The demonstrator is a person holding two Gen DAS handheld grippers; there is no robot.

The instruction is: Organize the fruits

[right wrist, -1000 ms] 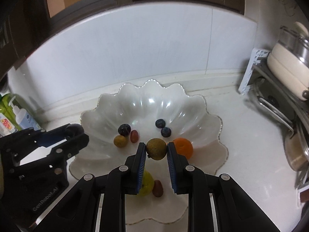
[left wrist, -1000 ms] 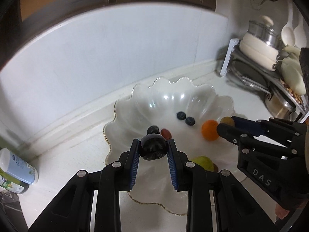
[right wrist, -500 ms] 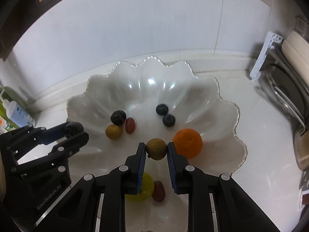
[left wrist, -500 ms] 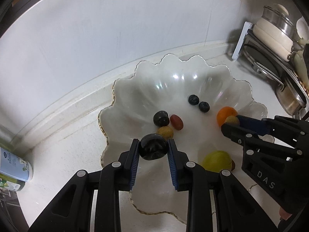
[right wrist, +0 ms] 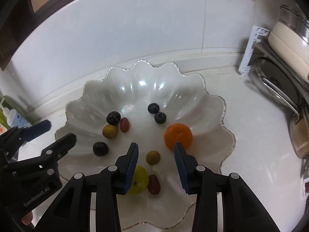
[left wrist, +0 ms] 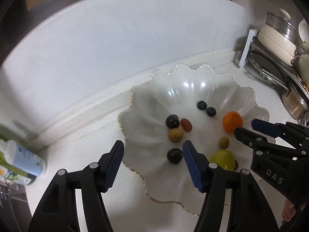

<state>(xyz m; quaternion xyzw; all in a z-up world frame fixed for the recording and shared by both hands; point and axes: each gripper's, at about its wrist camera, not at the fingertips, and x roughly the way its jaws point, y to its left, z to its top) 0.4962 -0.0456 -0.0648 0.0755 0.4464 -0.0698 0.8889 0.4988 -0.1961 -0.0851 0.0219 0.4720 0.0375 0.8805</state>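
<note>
A white scalloped bowl (left wrist: pixel 185 81) (right wrist: pixel 146 77) on the counter holds several small fruits. My left gripper (left wrist: pixel 153 150) hovers over its near left rim, jaws opening and not touching anything. A dark grape (left wrist: pixel 174 155) (right wrist: pixel 100 148) lies loose on the bowl floor just ahead of its right finger. My right gripper (right wrist: pixel 156 147) (left wrist: pixel 244 127) is opening too, with a brown longan (right wrist: pixel 153 157) (left wrist: pixel 224 142) lying free below the gap. An orange (right wrist: pixel 178 136) sits beside its right fingertip. A green fruit (right wrist: pixel 140 179) and a red date (right wrist: pixel 154 181) lie partly hidden under its fingers.
In the bowl's middle lie two blueberries (right wrist: pixel 153 108), another dark grape (right wrist: pixel 113 118), a red date (right wrist: pixel 124 124) and a yellow-brown fruit (right wrist: pixel 109 131). Bottles (left wrist: pixel 23 158) stand at the left. A rack of pots and lids (right wrist: pixel 285 38) fills the right. A tiled wall stands close behind.
Both grippers went from shut on a fruit to open. The dark grape dropped from the left one and the longan from the right one into the bowl.
</note>
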